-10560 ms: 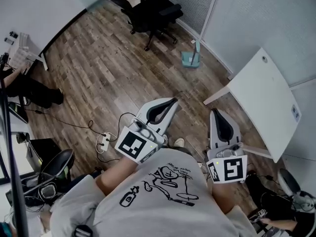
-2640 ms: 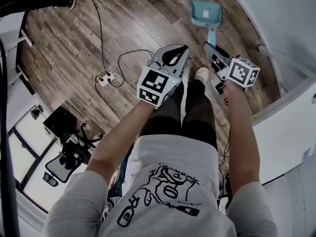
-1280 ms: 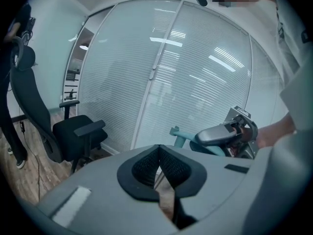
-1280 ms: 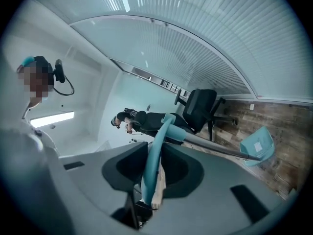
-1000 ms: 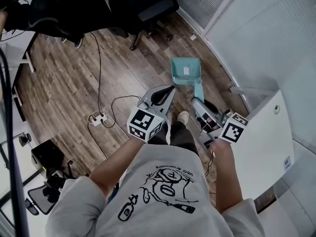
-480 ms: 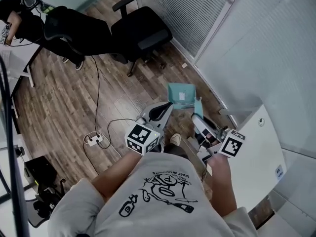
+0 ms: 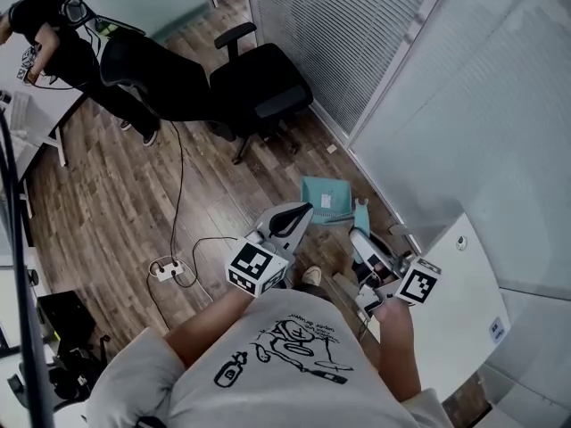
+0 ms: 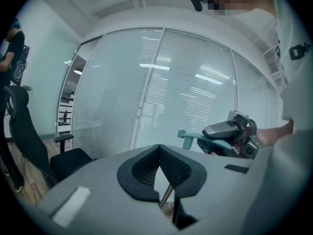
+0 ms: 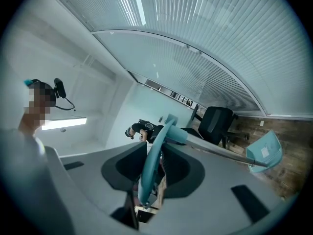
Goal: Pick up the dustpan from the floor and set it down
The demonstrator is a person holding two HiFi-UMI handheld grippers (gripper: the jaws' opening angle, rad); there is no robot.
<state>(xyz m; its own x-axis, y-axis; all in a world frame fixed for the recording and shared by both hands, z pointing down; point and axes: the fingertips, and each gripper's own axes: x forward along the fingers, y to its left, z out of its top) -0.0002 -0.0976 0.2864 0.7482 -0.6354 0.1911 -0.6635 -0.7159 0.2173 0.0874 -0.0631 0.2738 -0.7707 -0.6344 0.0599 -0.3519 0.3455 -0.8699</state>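
Note:
The teal dustpan (image 7: 326, 201) hangs off the wooden floor on its long handle (image 9: 150, 166). My right gripper (image 9: 152, 153) is shut on that teal handle grip, and a silver pole runs from it out to the pan (image 9: 264, 153). In the head view the right gripper (image 7: 359, 237) sits just behind the pan. My left gripper (image 7: 302, 209) is beside it on the left, jaws shut with nothing between them (image 8: 159, 148). The left gripper view also shows the right gripper (image 8: 230, 133) with the handle's end (image 8: 188, 136) sticking out of it.
A black office chair (image 7: 259, 87) stands ahead by the glass wall with blinds (image 7: 357, 52). A white table (image 7: 455, 301) is close on the right. A power strip with its cable (image 7: 165, 268) lies on the floor at left. A person (image 7: 53, 25) stands far left.
Both grippers have risen and the dustpan has come up with the right one. The head view now shows more of the room ahead.

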